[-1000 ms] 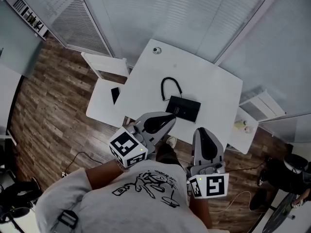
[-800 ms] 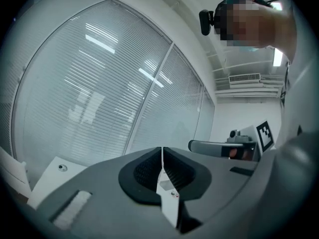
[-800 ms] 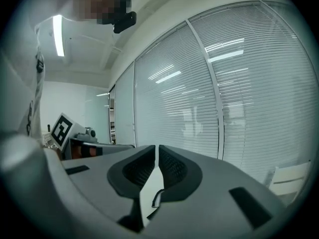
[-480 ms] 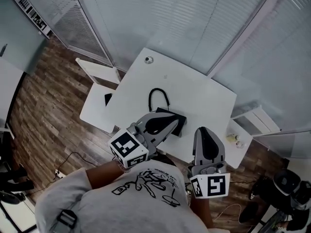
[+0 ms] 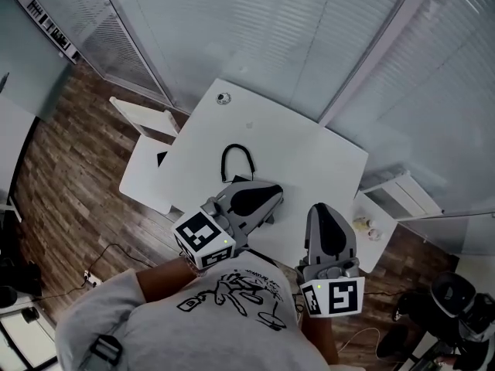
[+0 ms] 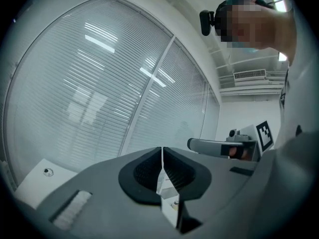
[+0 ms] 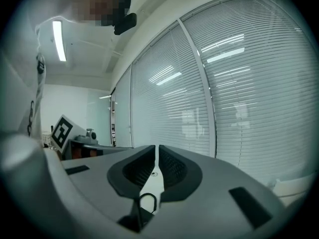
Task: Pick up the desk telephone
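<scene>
Noted left gripper and right gripper shut, empty, above table near edge, phone mid-table largely hidden; probably best opened wide, lowered to table, bracketed phone's sides before squeezing.

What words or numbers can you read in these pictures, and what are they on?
No words or numbers can be read.
Black-and-white square marker cubes: patterns only, no letters.
Black drawing on the person's grey T-shirt: any lettering is too blurred to read.
</scene>
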`<state>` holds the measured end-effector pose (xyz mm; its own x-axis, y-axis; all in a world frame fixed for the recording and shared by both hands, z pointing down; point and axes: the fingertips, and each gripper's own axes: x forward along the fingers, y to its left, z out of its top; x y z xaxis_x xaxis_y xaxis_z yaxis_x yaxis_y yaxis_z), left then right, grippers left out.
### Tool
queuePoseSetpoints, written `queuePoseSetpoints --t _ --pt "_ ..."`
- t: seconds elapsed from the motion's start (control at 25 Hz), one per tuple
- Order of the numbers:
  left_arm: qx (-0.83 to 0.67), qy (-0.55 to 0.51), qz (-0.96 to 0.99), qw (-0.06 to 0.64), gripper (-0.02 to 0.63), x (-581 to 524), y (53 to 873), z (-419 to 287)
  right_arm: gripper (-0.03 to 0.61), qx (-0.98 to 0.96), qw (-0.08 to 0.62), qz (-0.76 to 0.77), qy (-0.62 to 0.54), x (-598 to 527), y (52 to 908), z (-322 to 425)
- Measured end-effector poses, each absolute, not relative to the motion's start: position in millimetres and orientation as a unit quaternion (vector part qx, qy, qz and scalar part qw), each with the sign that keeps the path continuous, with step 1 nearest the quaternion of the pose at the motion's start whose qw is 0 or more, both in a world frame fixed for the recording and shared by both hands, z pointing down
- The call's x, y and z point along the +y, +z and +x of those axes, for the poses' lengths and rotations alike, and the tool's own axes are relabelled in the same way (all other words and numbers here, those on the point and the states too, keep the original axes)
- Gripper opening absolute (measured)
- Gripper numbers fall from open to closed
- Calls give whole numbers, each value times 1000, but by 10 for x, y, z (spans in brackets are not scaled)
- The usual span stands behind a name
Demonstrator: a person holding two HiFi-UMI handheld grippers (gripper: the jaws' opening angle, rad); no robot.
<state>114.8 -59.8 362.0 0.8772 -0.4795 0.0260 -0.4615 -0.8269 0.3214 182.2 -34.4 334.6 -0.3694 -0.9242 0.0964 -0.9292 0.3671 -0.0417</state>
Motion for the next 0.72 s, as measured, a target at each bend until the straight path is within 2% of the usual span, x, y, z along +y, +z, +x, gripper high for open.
queuePoseSetpoints --t 0.72 --pt "-215 -19 964 157 14 -1118 3528 923 20 -818 22 573 40 -877 3251 1509"
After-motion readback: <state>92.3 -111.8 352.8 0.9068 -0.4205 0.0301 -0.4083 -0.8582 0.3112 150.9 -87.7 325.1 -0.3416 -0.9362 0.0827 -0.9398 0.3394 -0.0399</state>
